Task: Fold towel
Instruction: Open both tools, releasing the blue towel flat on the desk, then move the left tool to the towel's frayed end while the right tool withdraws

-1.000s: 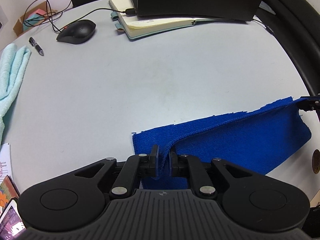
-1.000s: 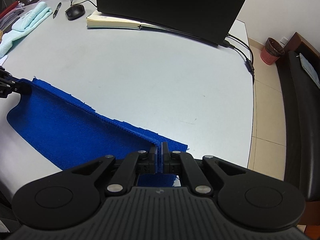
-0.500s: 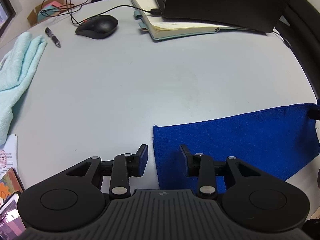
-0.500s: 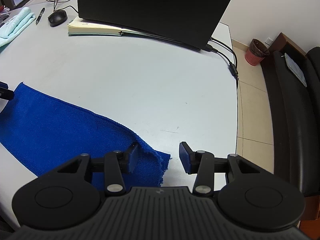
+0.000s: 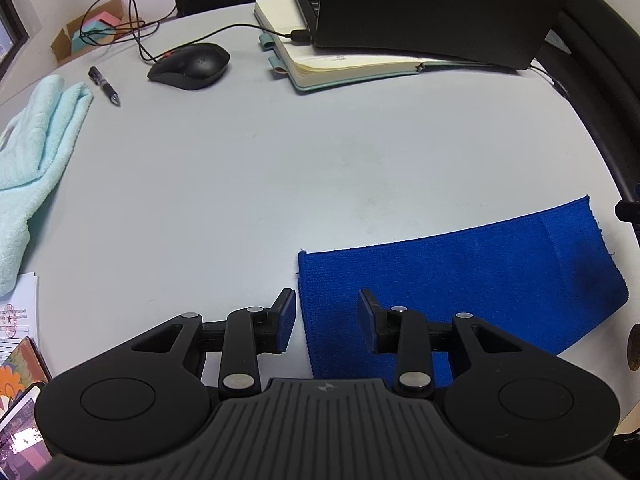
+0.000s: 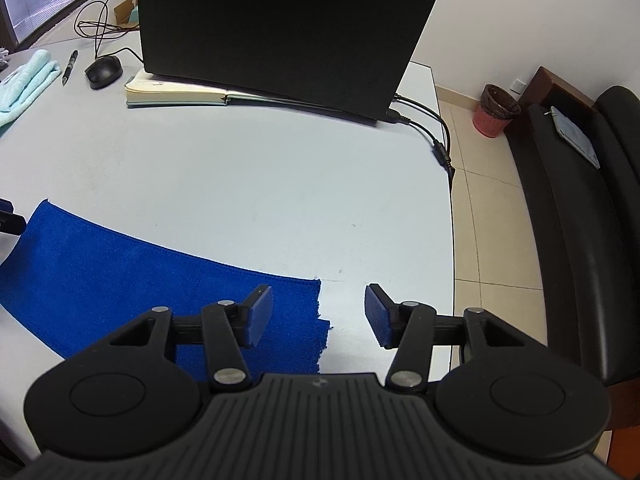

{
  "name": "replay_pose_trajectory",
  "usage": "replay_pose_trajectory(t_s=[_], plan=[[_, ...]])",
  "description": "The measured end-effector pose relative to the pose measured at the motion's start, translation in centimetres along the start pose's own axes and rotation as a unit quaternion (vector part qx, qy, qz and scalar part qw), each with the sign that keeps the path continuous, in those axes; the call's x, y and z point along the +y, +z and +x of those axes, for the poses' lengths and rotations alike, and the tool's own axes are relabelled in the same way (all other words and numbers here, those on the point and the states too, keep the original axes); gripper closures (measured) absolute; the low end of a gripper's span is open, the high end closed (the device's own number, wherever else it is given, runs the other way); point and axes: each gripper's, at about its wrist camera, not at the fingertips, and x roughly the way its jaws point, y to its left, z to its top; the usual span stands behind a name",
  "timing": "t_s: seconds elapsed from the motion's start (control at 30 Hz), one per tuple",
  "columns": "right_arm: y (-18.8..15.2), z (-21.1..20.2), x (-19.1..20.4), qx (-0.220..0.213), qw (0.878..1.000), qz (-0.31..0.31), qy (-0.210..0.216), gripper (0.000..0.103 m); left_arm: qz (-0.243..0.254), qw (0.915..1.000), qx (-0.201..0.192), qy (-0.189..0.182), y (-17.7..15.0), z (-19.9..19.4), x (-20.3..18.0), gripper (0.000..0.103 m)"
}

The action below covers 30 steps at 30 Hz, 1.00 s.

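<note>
A blue towel (image 5: pixel 460 276) lies flat and folded over on the grey table (image 5: pixel 280 180), near its front edge. It also shows in the right wrist view (image 6: pixel 132 276). My left gripper (image 5: pixel 326 320) is open and empty, just above the towel's left end, its jaws astride the left edge. My right gripper (image 6: pixel 318 318) is open and empty over the towel's right end, its left finger (image 6: pixel 258 314) above the cloth. The right gripper's tip shows at the right edge of the left wrist view (image 5: pixel 628 212).
A light green towel (image 5: pixel 32 160) lies at the table's left. A pen (image 5: pixel 104 86), a black mouse (image 5: pixel 192 66), an open notebook (image 5: pixel 344 60) and a black laptop (image 6: pixel 280 32) stand at the back. Papers (image 5: pixel 18 320) lie front left. A black sofa (image 6: pixel 580 208) is beyond the right edge.
Both grippers let go of the towel's corners, opened wide and lifted back. The towel's upper layer dropped flat onto the lower one.
</note>
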Motion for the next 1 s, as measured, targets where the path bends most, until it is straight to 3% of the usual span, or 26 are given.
replay_pose_trajectory(t_s=[0.63,1.0], plan=[[-3.1,-0.8,0.6,0.023,0.999,0.031,0.011,0.048,0.000,1.0000,-0.002,-0.001,-2.5,-1.3,-0.4,0.060],[-6.0,-0.9,2.7,0.042,0.997,0.051,0.037,0.048,0.052,0.9978,0.003,-0.041,-3.2,-0.6,-2.1,0.060]])
